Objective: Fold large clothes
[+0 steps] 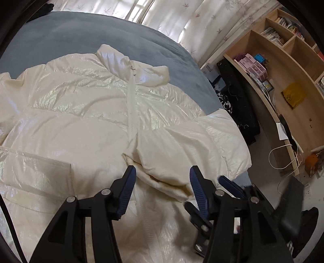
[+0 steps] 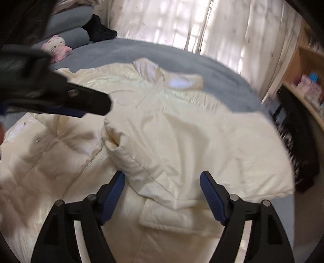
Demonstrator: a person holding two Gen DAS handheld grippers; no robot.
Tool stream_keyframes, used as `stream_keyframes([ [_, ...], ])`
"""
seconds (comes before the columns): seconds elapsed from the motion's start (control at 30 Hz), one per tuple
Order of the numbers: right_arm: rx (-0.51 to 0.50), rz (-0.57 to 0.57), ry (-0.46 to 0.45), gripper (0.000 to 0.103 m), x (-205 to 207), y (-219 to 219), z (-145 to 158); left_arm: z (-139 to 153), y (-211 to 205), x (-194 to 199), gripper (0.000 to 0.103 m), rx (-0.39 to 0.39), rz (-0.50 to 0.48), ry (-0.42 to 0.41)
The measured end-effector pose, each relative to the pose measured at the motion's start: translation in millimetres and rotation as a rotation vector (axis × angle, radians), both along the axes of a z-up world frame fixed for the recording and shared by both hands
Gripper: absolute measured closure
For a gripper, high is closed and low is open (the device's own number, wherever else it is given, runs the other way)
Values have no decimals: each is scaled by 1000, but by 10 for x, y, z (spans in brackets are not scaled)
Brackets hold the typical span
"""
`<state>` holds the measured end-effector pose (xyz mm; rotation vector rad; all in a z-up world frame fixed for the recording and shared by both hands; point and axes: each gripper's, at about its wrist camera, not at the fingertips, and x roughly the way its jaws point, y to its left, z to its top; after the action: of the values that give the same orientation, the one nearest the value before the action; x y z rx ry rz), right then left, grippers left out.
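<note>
Glossy cream puffer jacket (image 1: 85, 113) lies zipped, front up, on grey-blue bed (image 1: 60, 34). Its folded sleeve sits just ahead of left gripper (image 1: 162, 182) and right gripper (image 2: 162, 188), both spread, nothing pinched. Wooden bookshelf (image 1: 283, 66) beside bed, curtains (image 1: 182, 18) behind.

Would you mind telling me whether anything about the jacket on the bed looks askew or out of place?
Only mildly: the cream puffer jacket lies zipped, front up, on the grey-blue bed, but one sleeve is folded across the front while the other side stays spread. Its collar flops unevenly. Nothing looks damaged or spilled.
</note>
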<state>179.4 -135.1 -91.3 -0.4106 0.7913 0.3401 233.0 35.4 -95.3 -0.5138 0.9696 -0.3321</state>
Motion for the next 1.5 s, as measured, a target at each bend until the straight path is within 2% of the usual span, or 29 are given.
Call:
stream_keyframes([
  [0.17,117,-81,-19,26,-130,-244,141,-179,-26,59,47,-64,-17,62],
  [0.27,229,-144,-10,26,-185,-409,179,-320,-109,81,47,-112,-39,106],
  [0.4,331,-188,15,26,-196,-568,160,-434,-226,121,47,-142,-41,133],
  [0.43,342,-193,25,26,-213,-588,149,-450,-259,140,48,-142,-36,138],
  [0.47,351,-197,40,26,-199,-615,122,-451,-297,163,54,-138,-30,137],
  [0.5,354,-199,46,26,-199,-606,105,-423,-347,191,75,-117,-30,127],
  [0.53,357,-203,55,26,-181,-614,77,-388,-402,220,90,-84,-42,117],
  [0.6,356,-208,67,26,-185,-622,48,-233,-510,265,94,35,-49,80],
  [0.67,360,-206,67,26,-214,-629,47,13,-642,315,95,157,-62,5],
  [0.7,359,-206,62,26,-252,-640,59,121,-665,325,96,191,-61,-30],
  [0.8,367,-203,54,26,-281,-651,101,584,-655,370,96,311,-33,-172],
  [0.9,384,-210,67,26,-286,-713,175,862,-526,406,96,398,3,-254],
  [0.97,389,-222,92,26,-275,-772,230,941,-385,449,96,459,25,-275],
  [1.07,375,-258,123,26,-245,-890,354,842,-99,550,96,498,62,-225],
  [1.13,371,-283,161,26,-194,-1005,458,625,143,593,96,506,81,-154],
  [1.3,411,-318,266,26,-15,-1310,660,-172,526,685,89,504,81,67],
  [1.37,437,-316,308,26,126,-1418,734,-350,608,662,77,493,87,98],
  [1.4,438,-316,316,26,201,-1454,770,-373,616,635,75,485,93,93],
  [1.5,449,-332,326,26,459,-1525,793,-300,719,650,55,406,120,72],
])
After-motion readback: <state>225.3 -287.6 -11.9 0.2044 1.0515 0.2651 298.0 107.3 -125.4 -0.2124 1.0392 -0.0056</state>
